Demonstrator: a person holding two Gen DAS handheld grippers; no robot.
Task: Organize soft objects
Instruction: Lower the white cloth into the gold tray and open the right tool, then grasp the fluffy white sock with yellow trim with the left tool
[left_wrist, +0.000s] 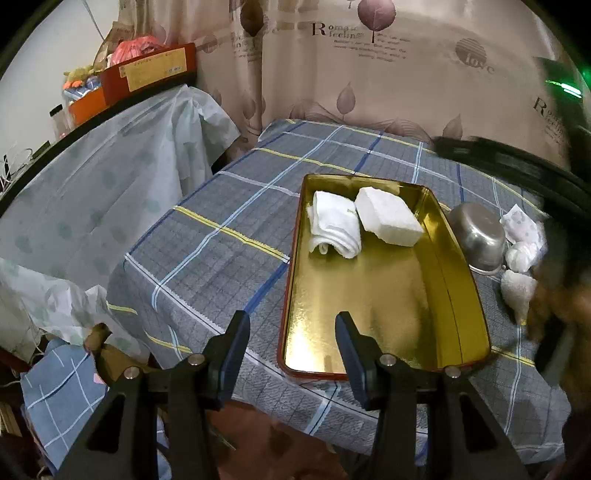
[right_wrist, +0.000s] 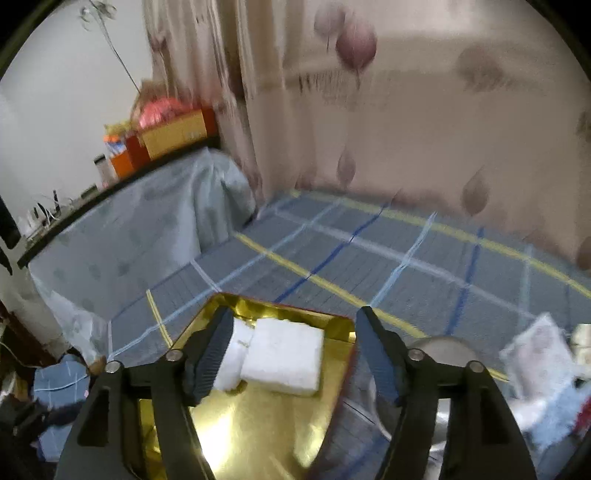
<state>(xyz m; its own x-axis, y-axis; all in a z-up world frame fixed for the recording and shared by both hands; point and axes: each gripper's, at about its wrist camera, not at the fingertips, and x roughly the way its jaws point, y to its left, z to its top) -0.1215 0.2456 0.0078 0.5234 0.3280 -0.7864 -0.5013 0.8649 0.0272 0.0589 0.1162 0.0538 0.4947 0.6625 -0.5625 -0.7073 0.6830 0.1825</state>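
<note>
Gold tin (left_wrist: 388, 295) holding towel (left_wrist: 334, 225), sponge (left_wrist: 388, 216), both grippers (left_wrist: 291, 347) (right_wrist: 291, 350) released, steel bowl (left_wrist: 476, 236) sharp only leftward

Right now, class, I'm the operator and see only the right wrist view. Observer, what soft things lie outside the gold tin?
Observer: Pale soft items lie on the checked cloth beside the steel bowl, right of the tin.
Operator: Is the left tool free?
Observer: Yes, left tool open, empty, at the tin's near end.
Operator: What's behind my finger?
Observer: A rolled white towel touching the foam block.
</note>
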